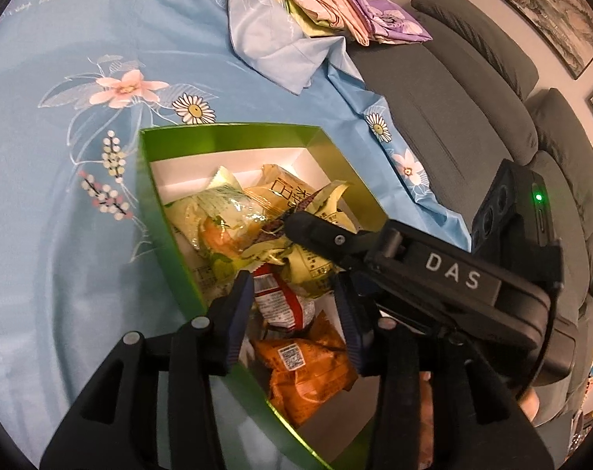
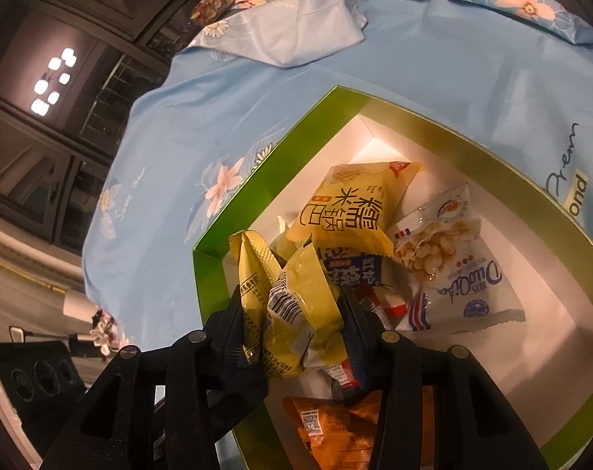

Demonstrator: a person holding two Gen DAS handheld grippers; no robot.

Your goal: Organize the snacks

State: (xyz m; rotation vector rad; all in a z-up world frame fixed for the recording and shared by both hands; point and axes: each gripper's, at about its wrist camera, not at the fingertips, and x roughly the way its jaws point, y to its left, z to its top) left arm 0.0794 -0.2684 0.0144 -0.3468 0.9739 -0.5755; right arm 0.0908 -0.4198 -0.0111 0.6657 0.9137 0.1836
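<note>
Dim, warm indoor light; ceiling lamps (image 2: 53,80) blaze in the right wrist view's upper left. Strong fisheye bending, black corners, glossy box rim (image 1: 233,135) glare, soft foreground.

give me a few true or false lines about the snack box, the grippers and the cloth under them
1. The right gripper is shut on a yellow-green snack packet. True.
2. The left gripper holds an orange packet. False: its jaws are open and empty, hovering above the snacks; the orange packet lies in the box.
3. The green box sits on a blue flowered cloth. True.
4. The box is empty. False: several packets lie in it, among them a white packet of puffed snacks and a yellow packet.
5. The box's inside is white. True.
6. Folded fabrics lie inside the box. False: they lie on the far side of the cloth.
</note>
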